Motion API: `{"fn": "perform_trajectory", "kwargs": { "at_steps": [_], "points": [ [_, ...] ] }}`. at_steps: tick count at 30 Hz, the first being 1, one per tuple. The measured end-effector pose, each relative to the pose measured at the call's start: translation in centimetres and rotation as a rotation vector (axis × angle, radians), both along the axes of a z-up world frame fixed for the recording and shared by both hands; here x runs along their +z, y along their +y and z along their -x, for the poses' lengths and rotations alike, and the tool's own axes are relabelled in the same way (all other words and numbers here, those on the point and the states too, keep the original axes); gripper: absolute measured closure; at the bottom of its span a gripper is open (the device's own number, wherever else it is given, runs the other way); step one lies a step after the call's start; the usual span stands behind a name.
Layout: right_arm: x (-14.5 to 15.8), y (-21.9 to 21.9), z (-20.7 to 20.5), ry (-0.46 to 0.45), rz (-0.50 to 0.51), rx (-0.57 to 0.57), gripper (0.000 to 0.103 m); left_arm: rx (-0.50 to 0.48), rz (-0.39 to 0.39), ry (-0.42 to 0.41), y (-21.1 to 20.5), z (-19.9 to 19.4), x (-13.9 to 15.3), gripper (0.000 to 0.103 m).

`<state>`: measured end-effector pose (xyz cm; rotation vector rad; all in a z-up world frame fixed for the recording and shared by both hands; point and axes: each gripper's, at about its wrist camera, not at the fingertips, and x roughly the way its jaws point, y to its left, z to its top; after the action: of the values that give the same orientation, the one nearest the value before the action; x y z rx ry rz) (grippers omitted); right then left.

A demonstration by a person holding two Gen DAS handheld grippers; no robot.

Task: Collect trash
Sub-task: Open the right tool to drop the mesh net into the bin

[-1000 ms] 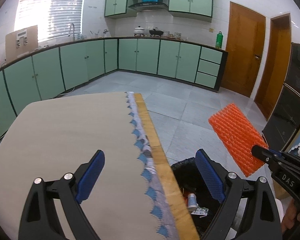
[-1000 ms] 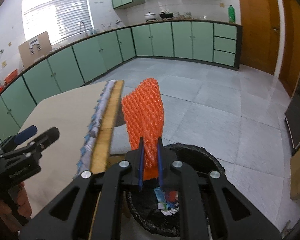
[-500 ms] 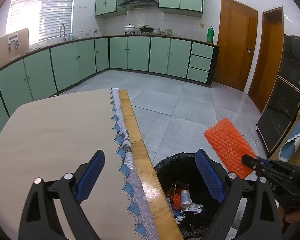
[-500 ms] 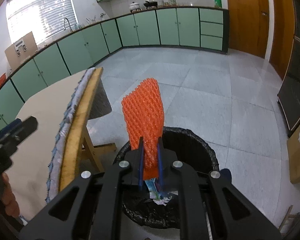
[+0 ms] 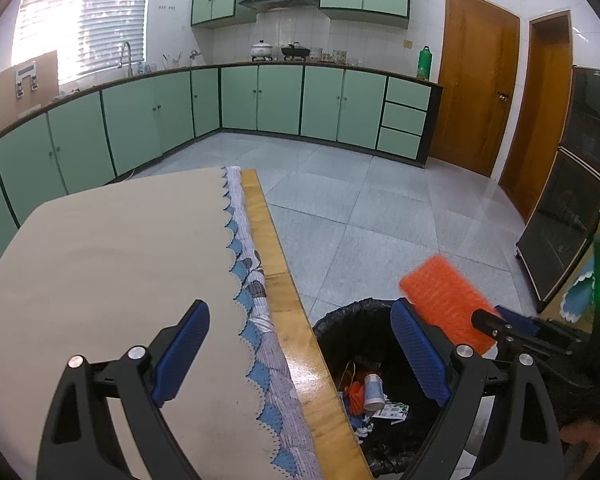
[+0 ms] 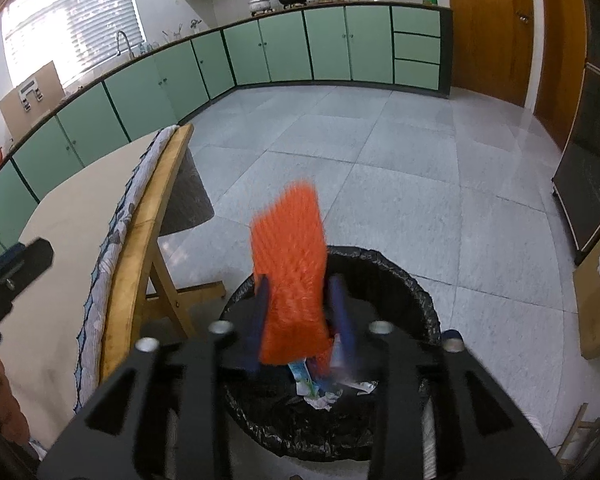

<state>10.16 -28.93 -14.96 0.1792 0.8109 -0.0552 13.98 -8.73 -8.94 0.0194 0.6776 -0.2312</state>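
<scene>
Left wrist view: the left gripper is spread wide with nothing between its blue pads, over the right edge of the table, where a scalloped cloth lies along the wooden rim. Beside that edge stands a black-lined trash bin holding a small cup and paper scraps. The orange foam net, ribbed and blurred, sits above the bin's right rim at the tip of the right gripper.

Right wrist view: the right gripper has its fingers parted, the orange foam net loose between them, directly over the trash bin. The table's folding leg stands just left of the bin.
</scene>
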Motion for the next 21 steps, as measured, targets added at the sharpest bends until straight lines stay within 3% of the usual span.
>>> {"fn": "perform_trajectory", "kwargs": {
  "at_steps": [5,8,12,15,21],
  "points": [
    [1.2,-0.1,0.5,-0.032,-0.007,-0.005,0.054,0.005,0.005,0.007,0.2,-0.1,-0.3,0.013],
    [2.4,-0.1,0.9,-0.059,-0.021,-0.006,0.042,0.005,0.008,0.006,0.2,-0.2,-0.2,0.013],
    [4.3,0.4,1.6,-0.109,-0.008,-0.02,0.013,0.004,0.012,-0.001,0.3,0.0,0.1,0.013],
    [5.5,0.6,2.1,-0.131,0.003,-0.019,0.006,0.004,0.016,-0.011,0.5,0.2,0.6,0.013],
    [7.4,1.2,2.8,-0.157,0.021,0.001,0.005,0.001,0.029,-0.034,0.9,1.0,1.9,0.013]
  ]
}}
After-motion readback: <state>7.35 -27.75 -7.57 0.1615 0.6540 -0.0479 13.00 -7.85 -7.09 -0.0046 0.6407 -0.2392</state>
